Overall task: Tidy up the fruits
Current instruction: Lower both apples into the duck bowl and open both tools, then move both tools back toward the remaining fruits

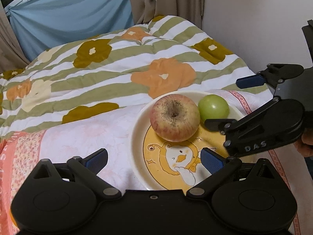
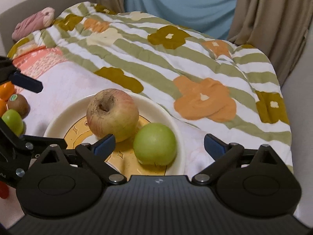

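Note:
A white plate (image 1: 137, 143) with a yellow duck drawing lies on the pink bedsheet. On it sit a reddish-yellow apple (image 1: 175, 117) and a small green fruit (image 1: 213, 106). My left gripper (image 1: 154, 156) is open over the plate's near side, with nothing between its blue pads. From the right, my right gripper (image 1: 221, 102) reaches in around the green fruit. In the right wrist view the right gripper (image 2: 159, 139) is wide open. The green fruit (image 2: 154, 146) rests on the plate (image 2: 152, 101) between the pads, touching neither. The apple (image 2: 112, 114) sits just beyond the left pad. The left gripper (image 2: 52, 113) shows at the left edge.
A kiwi (image 2: 17, 103), another green fruit (image 2: 12, 121) and an orange (image 2: 5, 90) lie on the sheet left of the plate. A striped flowered quilt (image 2: 176, 58) is bunched up behind it. A pink cloth (image 2: 33, 22) lies at the far left, with curtains beyond the bed.

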Demonstrator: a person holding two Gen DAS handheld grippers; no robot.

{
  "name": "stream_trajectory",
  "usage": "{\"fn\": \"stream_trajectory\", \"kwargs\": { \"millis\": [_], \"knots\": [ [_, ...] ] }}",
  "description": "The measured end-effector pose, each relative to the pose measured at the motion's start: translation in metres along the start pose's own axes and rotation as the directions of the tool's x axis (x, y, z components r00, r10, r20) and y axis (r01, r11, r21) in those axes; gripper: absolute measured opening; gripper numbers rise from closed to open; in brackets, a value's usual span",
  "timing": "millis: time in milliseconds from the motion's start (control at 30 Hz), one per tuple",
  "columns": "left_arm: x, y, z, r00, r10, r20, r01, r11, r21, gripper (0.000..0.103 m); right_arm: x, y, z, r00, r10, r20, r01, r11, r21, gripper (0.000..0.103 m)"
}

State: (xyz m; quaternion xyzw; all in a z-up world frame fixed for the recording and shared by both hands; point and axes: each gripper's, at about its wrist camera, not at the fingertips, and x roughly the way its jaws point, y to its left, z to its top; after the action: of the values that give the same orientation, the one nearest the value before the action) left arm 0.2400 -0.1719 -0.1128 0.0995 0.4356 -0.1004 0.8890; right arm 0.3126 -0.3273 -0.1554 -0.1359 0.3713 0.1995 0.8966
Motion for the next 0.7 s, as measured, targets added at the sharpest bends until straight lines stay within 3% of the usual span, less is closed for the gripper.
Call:
{"fn": "stream_trajectory", "kwargs": {
  "millis": [500, 700],
  "knots": [
    [-0.047, 0.01, 0.003, 0.999, 0.027, 0.044, -0.022, 0.994, -0.106, 0.103, -0.065, -0.007, 0.008, 0.999, -0.015, 0.036, 0.011, 0.994, 0.11, 0.103],
    [-0.079, 0.025, -0.008, 0.997, 0.022, 0.073, -0.011, 0.988, -0.156, 0.103, -0.106, 0.006, 0.005, 0.996, -0.066, 0.052, 0.057, 0.985, 0.165, 0.103]
  ]
}}
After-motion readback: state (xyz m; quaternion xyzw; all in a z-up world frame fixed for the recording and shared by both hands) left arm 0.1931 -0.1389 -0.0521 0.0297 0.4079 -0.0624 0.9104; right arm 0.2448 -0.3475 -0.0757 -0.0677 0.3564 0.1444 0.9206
